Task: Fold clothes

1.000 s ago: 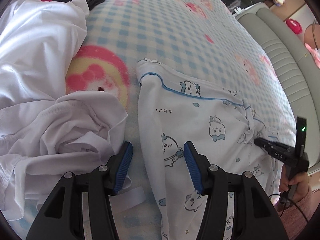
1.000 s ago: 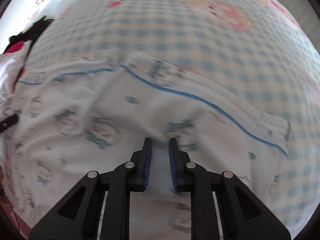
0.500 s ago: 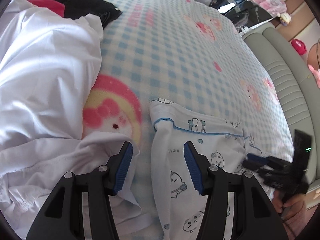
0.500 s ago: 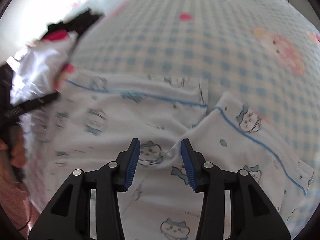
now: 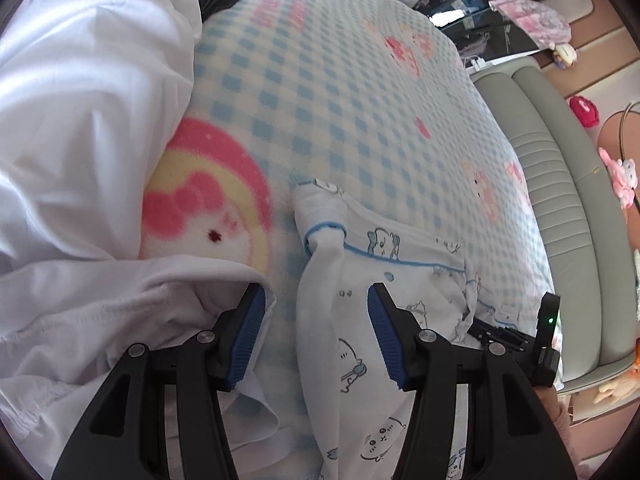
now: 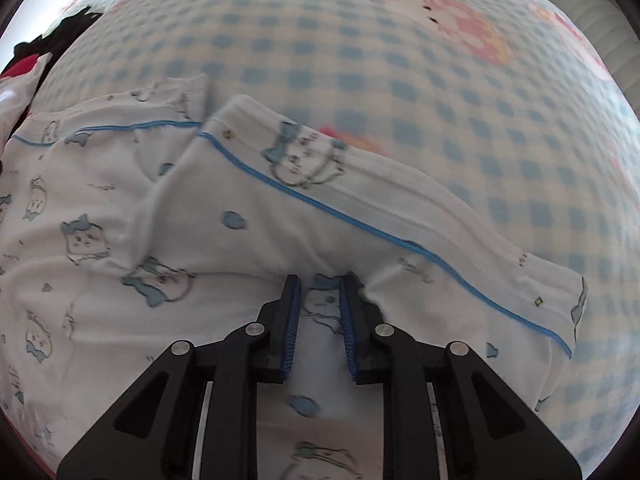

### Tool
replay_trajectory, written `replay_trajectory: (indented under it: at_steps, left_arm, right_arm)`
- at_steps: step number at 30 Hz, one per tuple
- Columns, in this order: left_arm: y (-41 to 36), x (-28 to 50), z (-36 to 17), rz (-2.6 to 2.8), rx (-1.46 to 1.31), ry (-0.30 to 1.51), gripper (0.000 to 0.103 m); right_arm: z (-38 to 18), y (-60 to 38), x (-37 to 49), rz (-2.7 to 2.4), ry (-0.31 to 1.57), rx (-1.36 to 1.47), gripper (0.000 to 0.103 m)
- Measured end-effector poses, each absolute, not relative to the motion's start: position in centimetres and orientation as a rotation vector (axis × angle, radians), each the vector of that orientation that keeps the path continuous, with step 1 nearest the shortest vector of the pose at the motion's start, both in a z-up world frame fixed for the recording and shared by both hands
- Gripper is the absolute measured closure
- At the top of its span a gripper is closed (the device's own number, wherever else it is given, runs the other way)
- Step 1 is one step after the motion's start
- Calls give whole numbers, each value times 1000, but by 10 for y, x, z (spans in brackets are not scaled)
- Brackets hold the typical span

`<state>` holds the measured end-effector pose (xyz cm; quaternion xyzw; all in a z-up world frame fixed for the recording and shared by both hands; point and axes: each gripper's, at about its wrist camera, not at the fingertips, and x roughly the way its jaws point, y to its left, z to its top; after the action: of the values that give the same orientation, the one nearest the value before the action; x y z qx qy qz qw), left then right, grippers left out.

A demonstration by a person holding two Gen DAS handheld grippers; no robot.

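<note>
Right wrist view: your right gripper (image 6: 320, 312) pinches the white cartoon-print garment with blue piping (image 6: 248, 216) lying on the blue-checked bed blanket (image 6: 360, 60); your left gripper (image 5: 316, 336) hangs wide apart over that garment's edge.

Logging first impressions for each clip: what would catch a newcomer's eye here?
The cartoon-print garment with blue piping, spread on the checked blanket, with the right gripper pinching a fold of it. In the left view, a white pile fills the left side, and the left gripper stands open over the garment's edge.
</note>
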<state>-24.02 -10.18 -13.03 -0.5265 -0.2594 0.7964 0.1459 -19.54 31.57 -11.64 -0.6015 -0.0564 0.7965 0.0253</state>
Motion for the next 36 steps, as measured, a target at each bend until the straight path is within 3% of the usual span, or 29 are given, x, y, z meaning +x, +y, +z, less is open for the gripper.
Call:
replay_trajectory:
  at_steps: [2,4,5,15,20,24,25,30,36]
  left_arm:
    - [-104,-243,-128,2306,-1528,-733,47]
    - [-105,-243,-126,2304,-1538,-708,47]
    - [-106,-244,-126,2299,-1544,-697,47]
    - [-102,-243,-136,2266,-1562,-660,47]
    - [-107,-251,-134,2333,-1555,-685,47]
    - [-116,-254,-132,2390,-1542,-715,49]
    - [-117,-254,-132,2391,-1548,-707,49]
    - [-109,-257,-133,2356,-1522,-667,49]
    - [-102,-273,-140,2276,-1515,-689,48]
  right_arm:
    - [-119,328,-192,2425,-218,-1846,87]
    - [-121,341,-188,2390,-241,-1830,101]
    - [-119,350,-184,2378,-217,-1819,103]
    - [-100,441,-142,2270,25,-1703,103]
    - [-44,402,-150,2510,59,-1586,94]
    - [-26,328,-178,2722,-15,-1657,63]
    - [-31,303,-186,2770,-30,-1693,60]
    - [-66,253,-220,2763,-30,-1819,52]
    - [-115,235,-256,2612,12,-1928,50]
